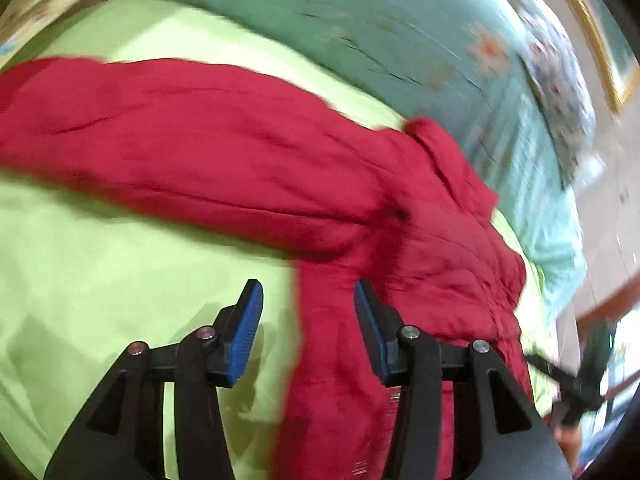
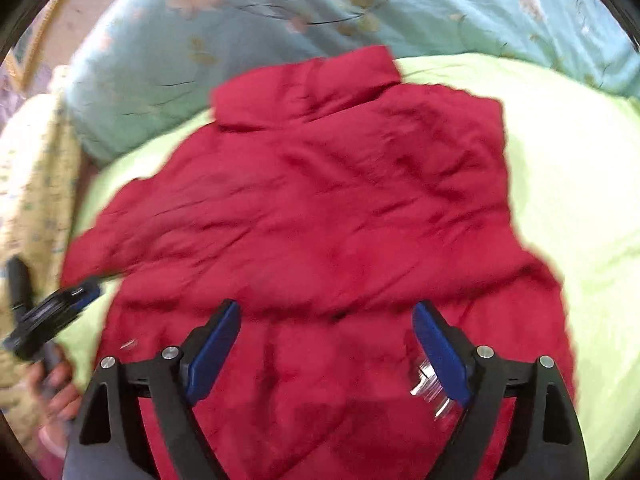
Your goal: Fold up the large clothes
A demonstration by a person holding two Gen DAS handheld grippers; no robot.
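A red padded jacket (image 2: 320, 208) lies spread on a lime green sheet (image 2: 568, 168), collar (image 2: 308, 80) toward the far side. One sleeve (image 1: 160, 136) stretches left across the sheet in the left wrist view. My left gripper (image 1: 308, 292) is open and empty, hovering over the jacket's edge where red meets green. It also shows in the right wrist view (image 2: 64, 300) at the far left, beside the sleeve end. My right gripper (image 2: 326, 312) is open and empty above the jacket's lower body. The right gripper also shows in the left wrist view (image 1: 576, 384) at the far right.
A pale blue floral quilt (image 2: 280, 4) lies bunched beyond the green sheet. A yellow patterned cloth (image 2: 32, 184) sits at the left. A shiny zipper or tag (image 2: 430, 384) glints near my right gripper's right finger. The floor (image 1: 608, 216) shows at right.
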